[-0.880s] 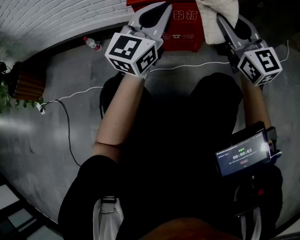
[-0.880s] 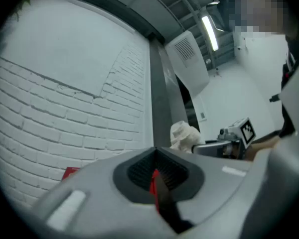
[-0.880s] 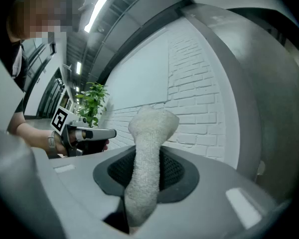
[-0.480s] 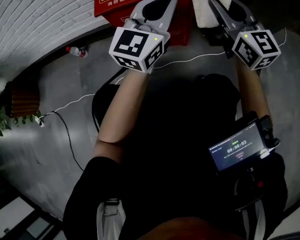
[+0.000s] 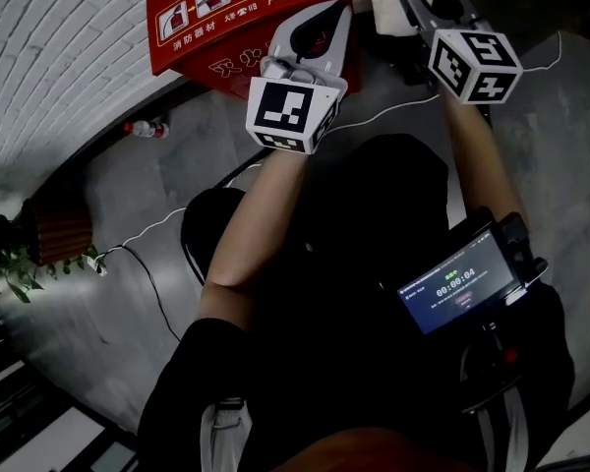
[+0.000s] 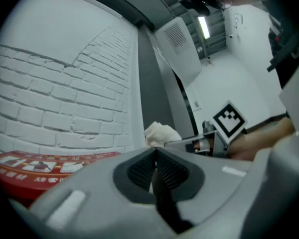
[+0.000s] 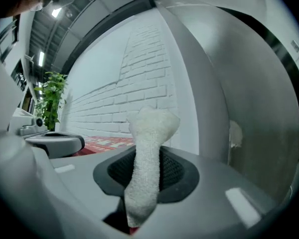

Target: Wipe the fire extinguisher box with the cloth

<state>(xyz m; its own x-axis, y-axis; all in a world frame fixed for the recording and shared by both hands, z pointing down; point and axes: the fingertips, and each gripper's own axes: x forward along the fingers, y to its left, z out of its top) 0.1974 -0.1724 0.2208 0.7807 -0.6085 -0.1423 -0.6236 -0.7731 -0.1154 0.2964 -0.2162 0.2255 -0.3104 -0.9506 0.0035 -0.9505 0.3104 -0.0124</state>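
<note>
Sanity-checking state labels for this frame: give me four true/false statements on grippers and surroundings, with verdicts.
1. The right gripper is shut on the white cloth. True.
2. The left gripper is open. False: its jaws are together, nothing between them.
3. A bottle lies on the floor by the brick wall. True.
4. The plant sits on the red fire extinguisher box. False: the plant stands off to the side, away from the box.
</note>
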